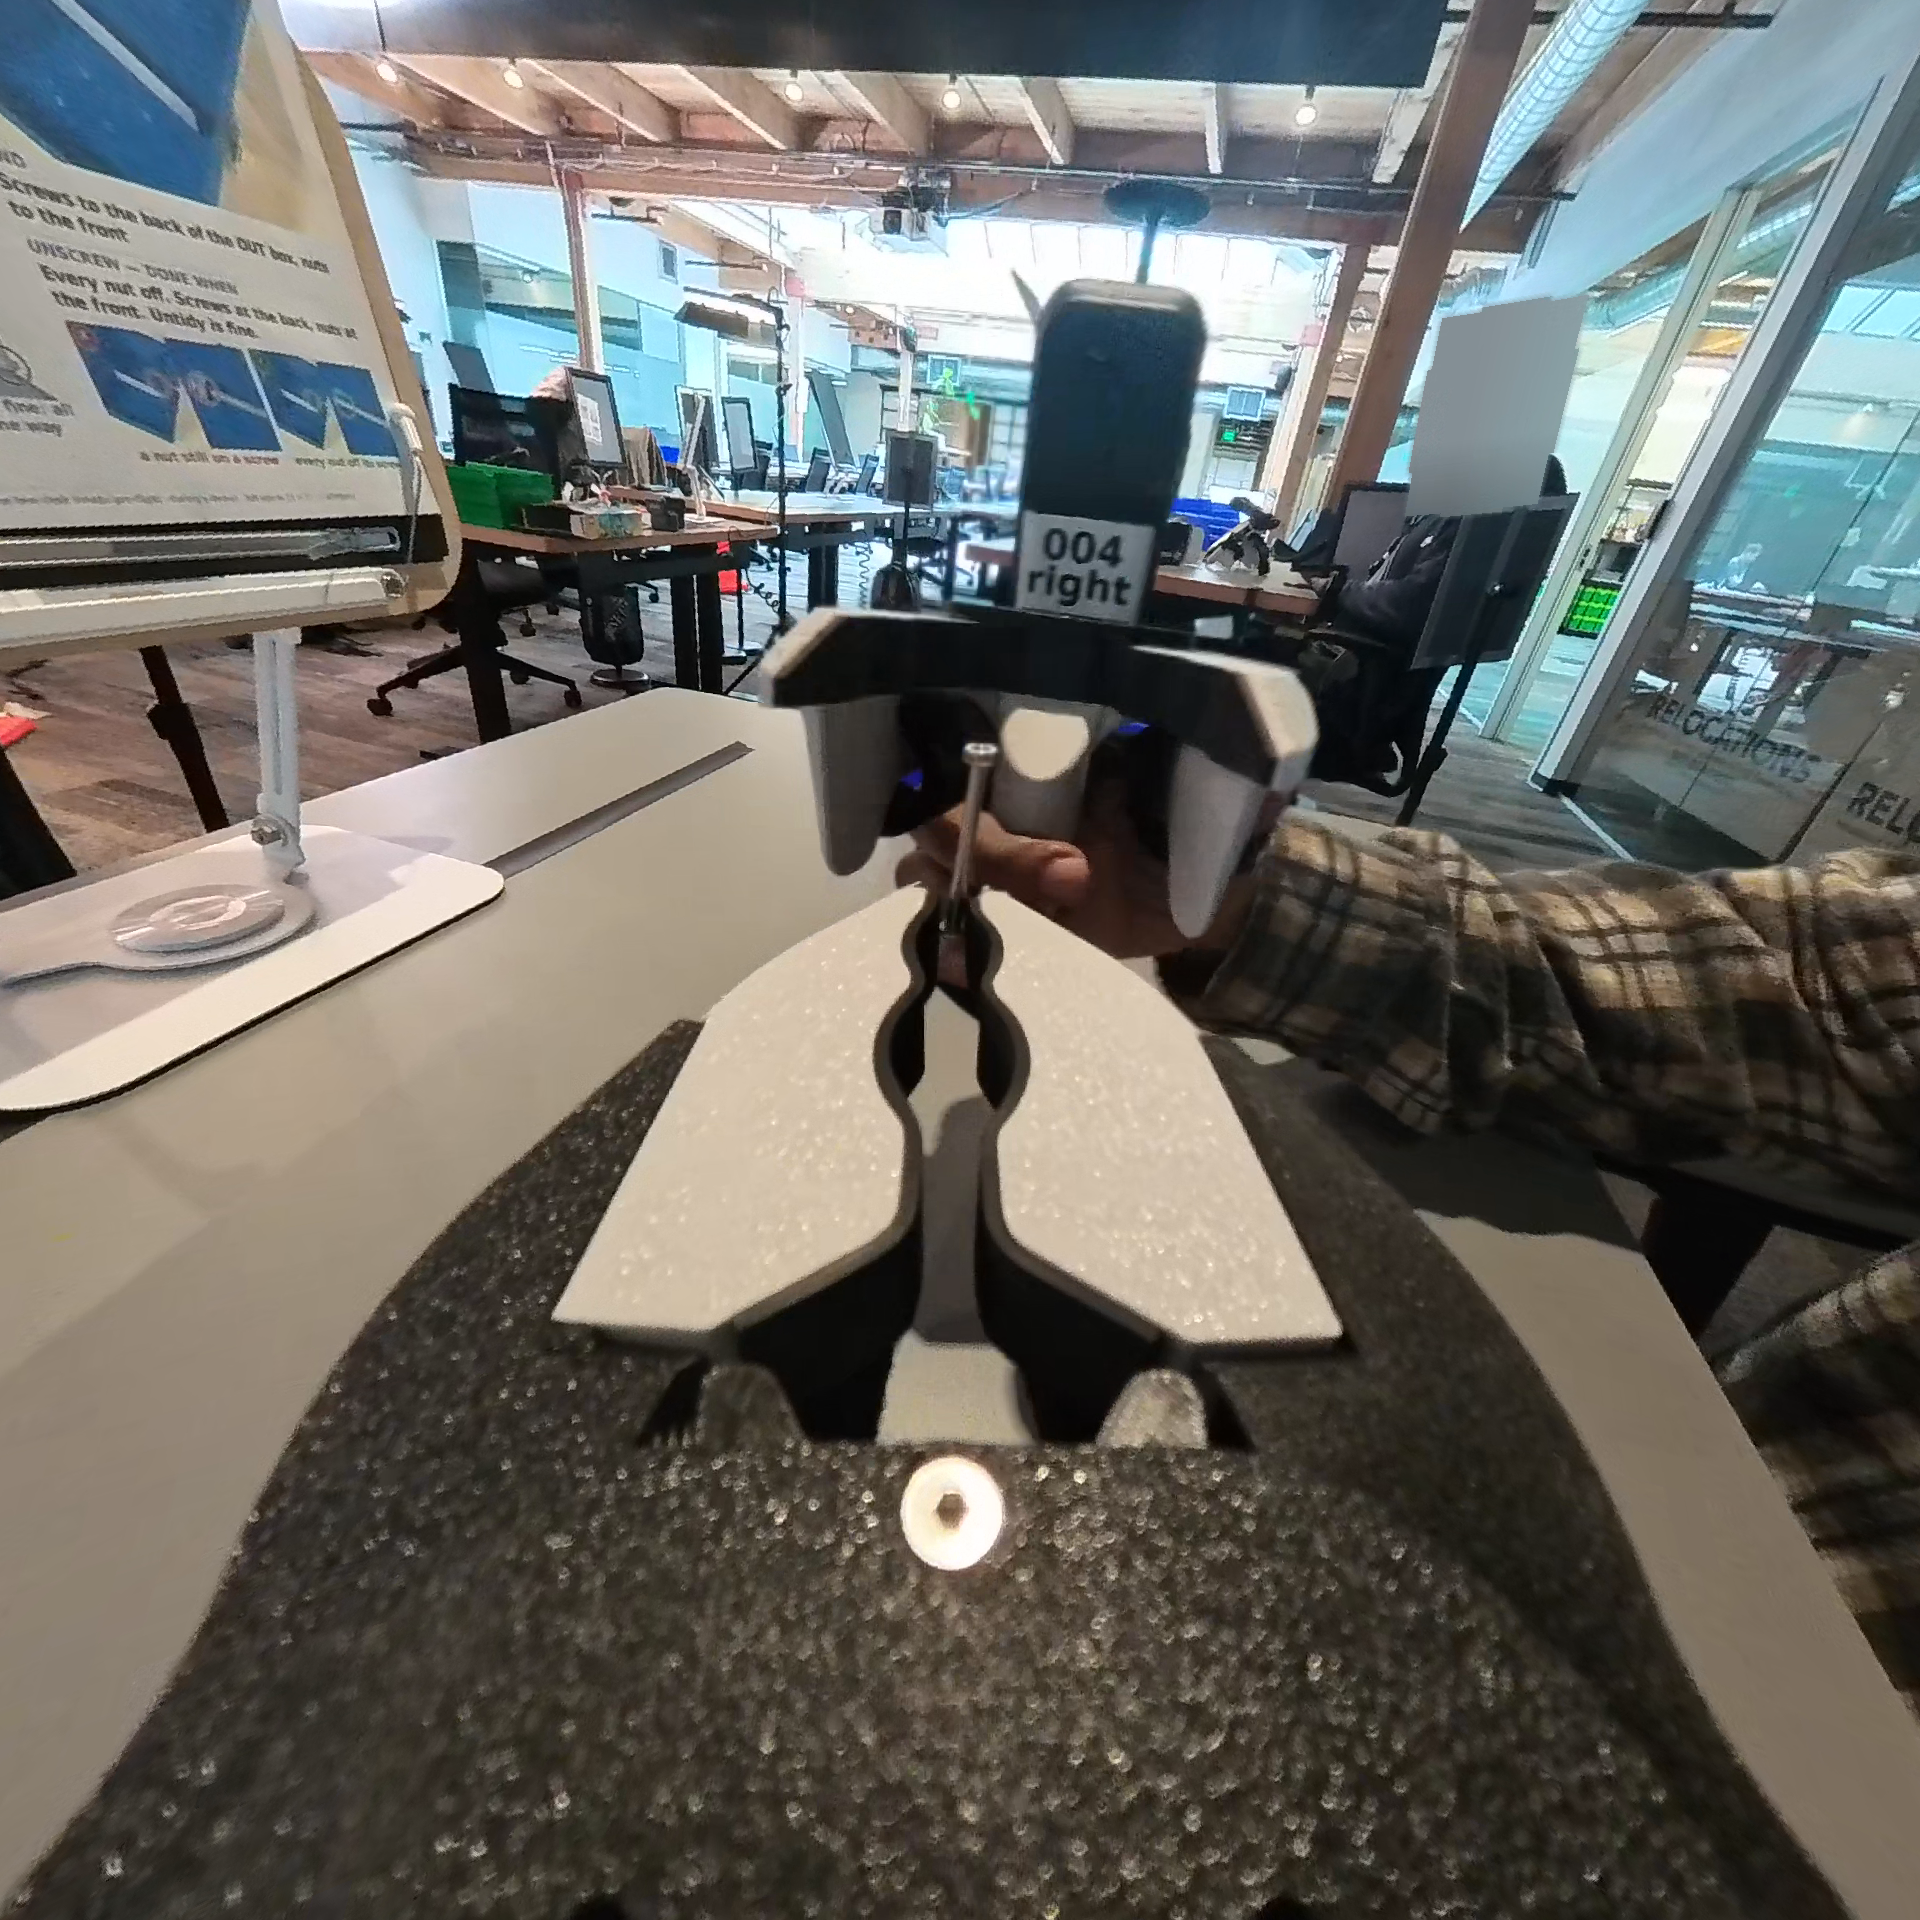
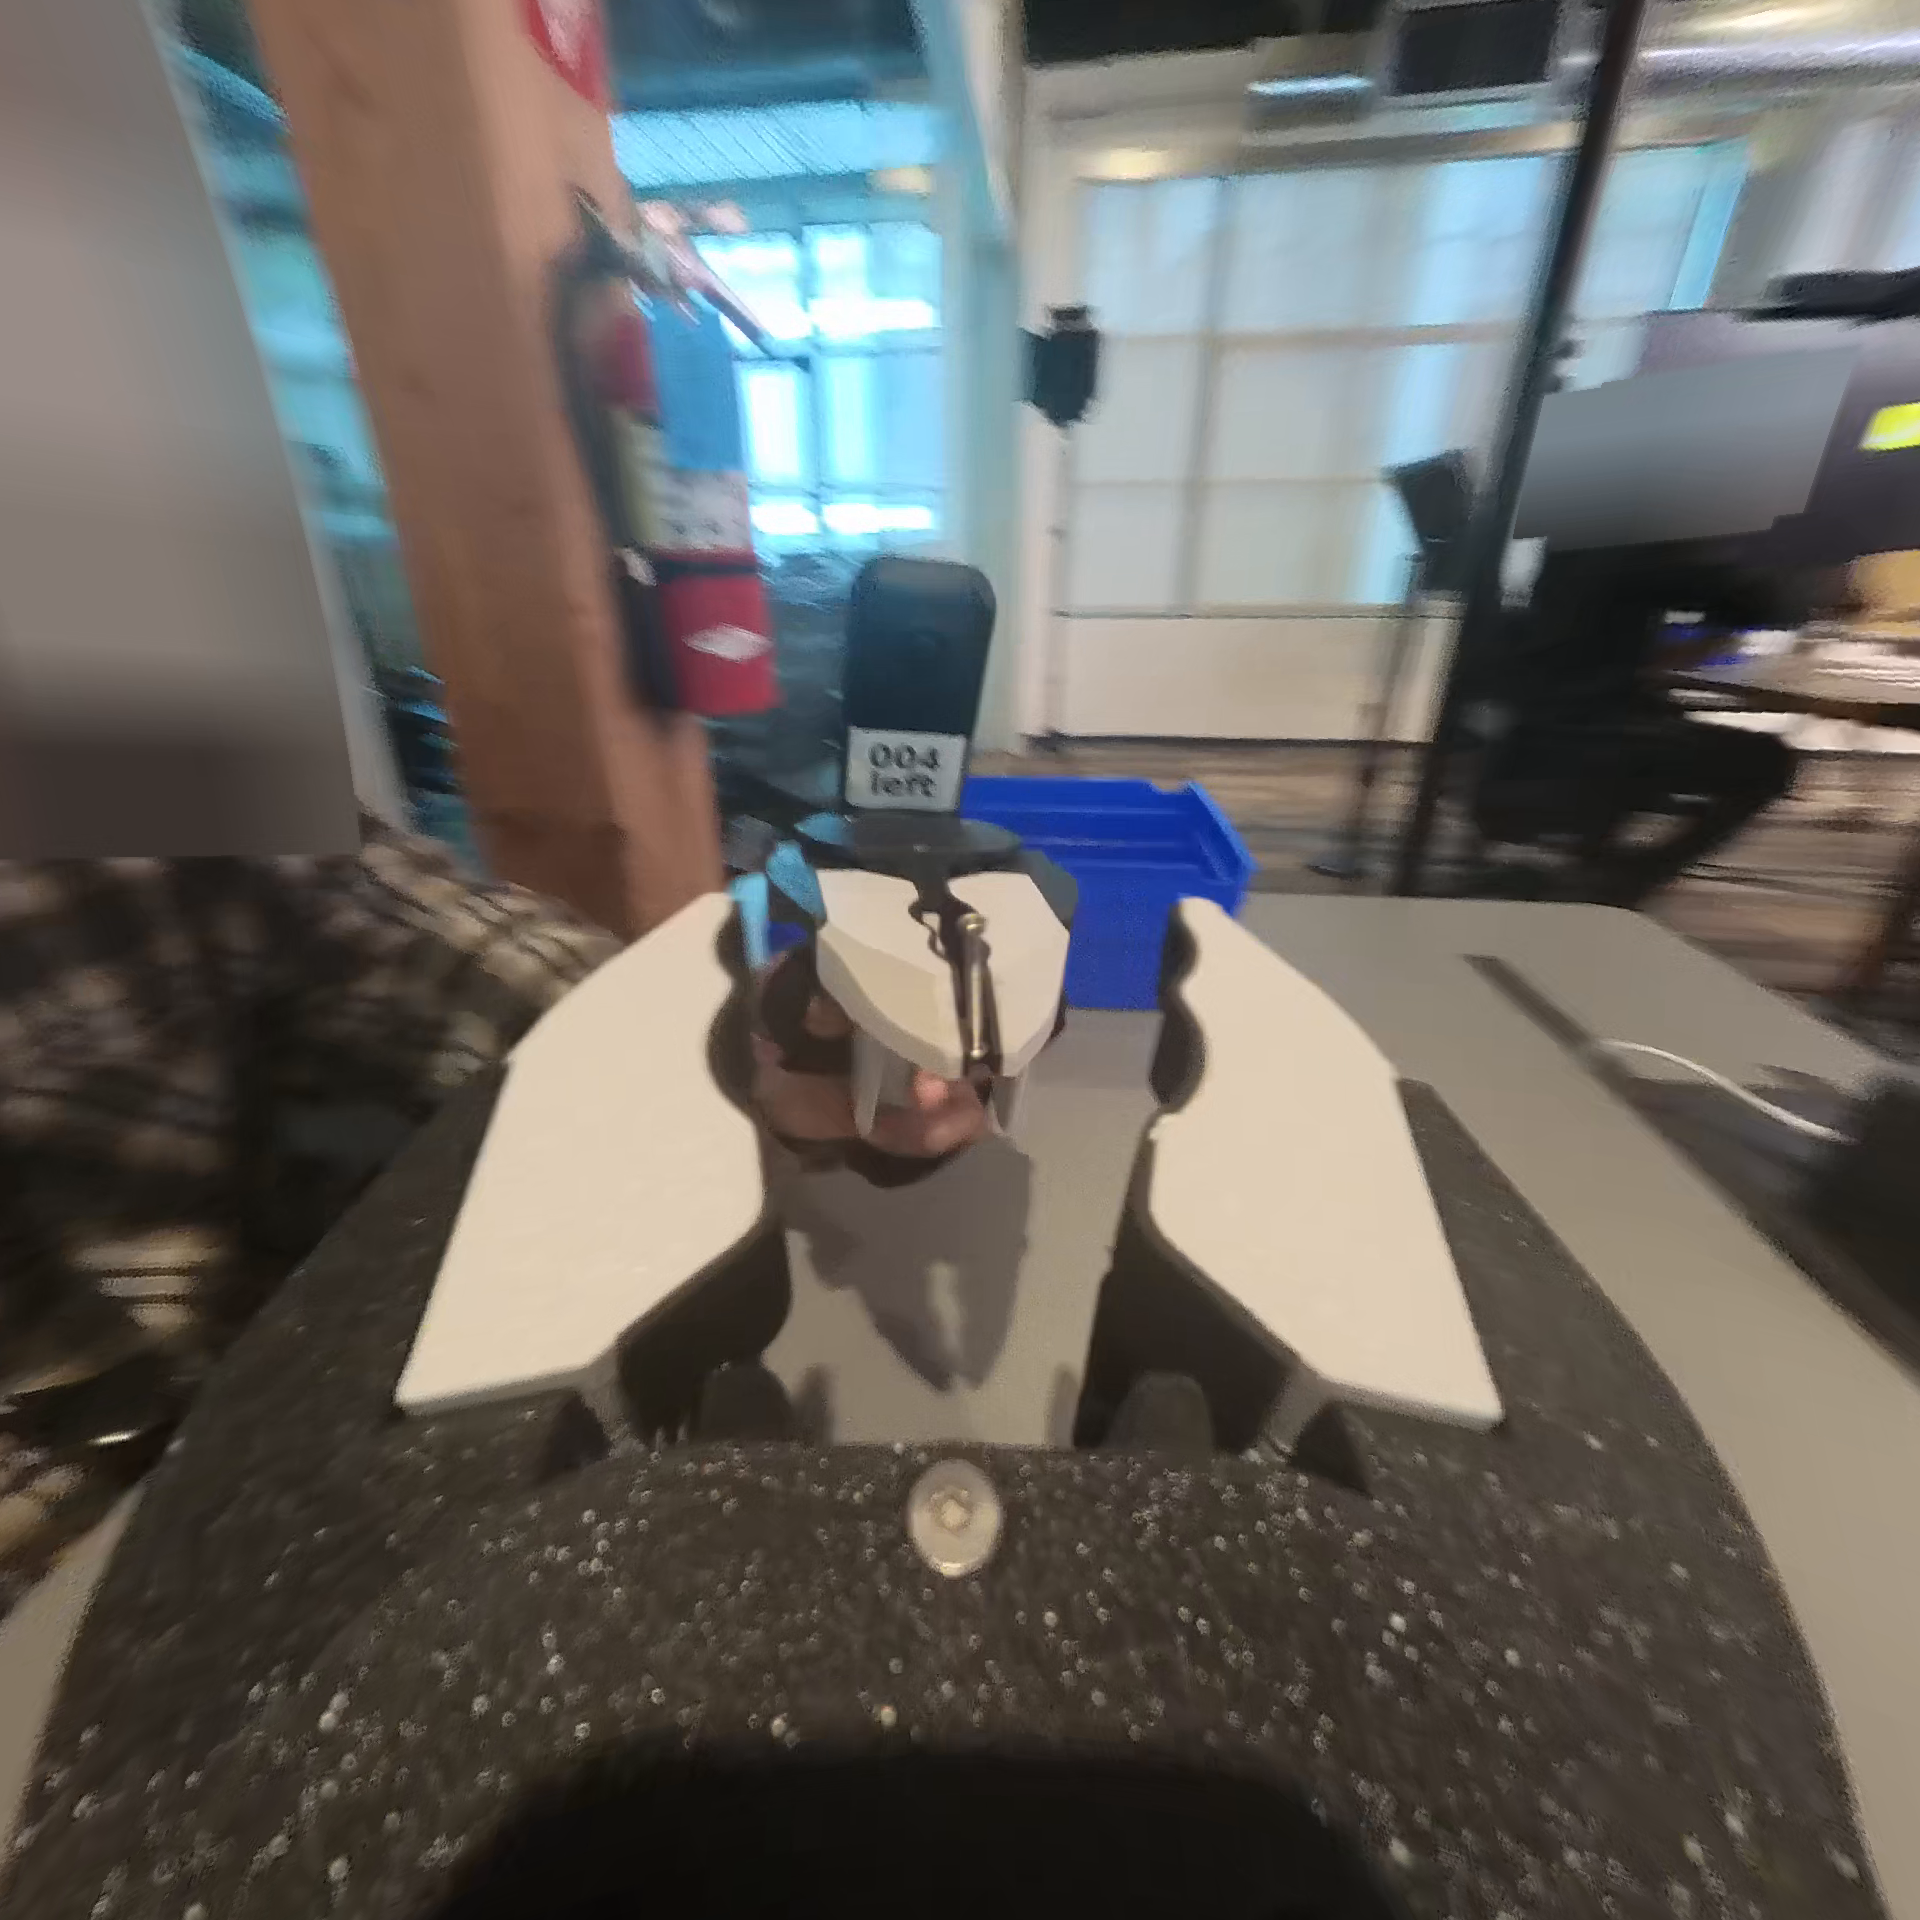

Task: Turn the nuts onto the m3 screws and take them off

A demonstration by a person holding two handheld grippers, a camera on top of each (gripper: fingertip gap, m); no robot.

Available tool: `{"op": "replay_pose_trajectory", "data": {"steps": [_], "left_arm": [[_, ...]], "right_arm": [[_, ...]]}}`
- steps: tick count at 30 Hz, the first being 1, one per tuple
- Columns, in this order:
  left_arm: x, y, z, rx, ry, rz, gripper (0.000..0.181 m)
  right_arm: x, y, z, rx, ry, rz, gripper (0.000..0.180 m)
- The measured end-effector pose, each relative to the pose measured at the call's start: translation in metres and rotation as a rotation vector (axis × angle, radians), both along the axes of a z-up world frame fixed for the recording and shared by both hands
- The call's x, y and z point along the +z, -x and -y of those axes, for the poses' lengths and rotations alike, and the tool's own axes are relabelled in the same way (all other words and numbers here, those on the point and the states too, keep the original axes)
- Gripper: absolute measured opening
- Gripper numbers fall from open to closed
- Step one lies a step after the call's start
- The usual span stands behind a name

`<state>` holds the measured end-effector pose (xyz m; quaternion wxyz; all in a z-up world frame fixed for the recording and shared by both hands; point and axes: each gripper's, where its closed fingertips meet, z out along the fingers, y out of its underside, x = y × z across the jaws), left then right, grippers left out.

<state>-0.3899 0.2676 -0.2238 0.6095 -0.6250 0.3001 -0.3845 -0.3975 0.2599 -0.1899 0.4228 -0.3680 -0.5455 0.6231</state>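
Screw (image 1: 961, 842) clamped upright at centre frame in left gripper (image 1: 951, 961).
Right gripper (image 2: 951, 997), fingers apart, faces it, near.

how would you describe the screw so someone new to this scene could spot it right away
Start at the grey table, above which two hand-held tools face each other. The left tool, with white textured fingers shut together, pinches the thin silver metal screw at its tips. The screw stands nearly upright, its small round head on top, the only slim shiny rod between the two tools; the right tool is open and empty.
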Motion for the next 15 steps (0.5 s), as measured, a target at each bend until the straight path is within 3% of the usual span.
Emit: {"op": "replay_pose_trajectory", "data": {"steps": [3, 15], "left_arm": [[-0.002, -0.002, 0.0, -0.003, 0.003, -0.008, 0.004], [-0.004, -0.002, -0.001, 0.001, 0.015, -0.006, 0.004]], "right_arm": [[-0.005, 0.002, 0.009, -0.036, -0.021, 0.024, 0.084], [-0.012, 0.009, 0.031, -0.055, -0.097, 0.062, 0.088]]}}
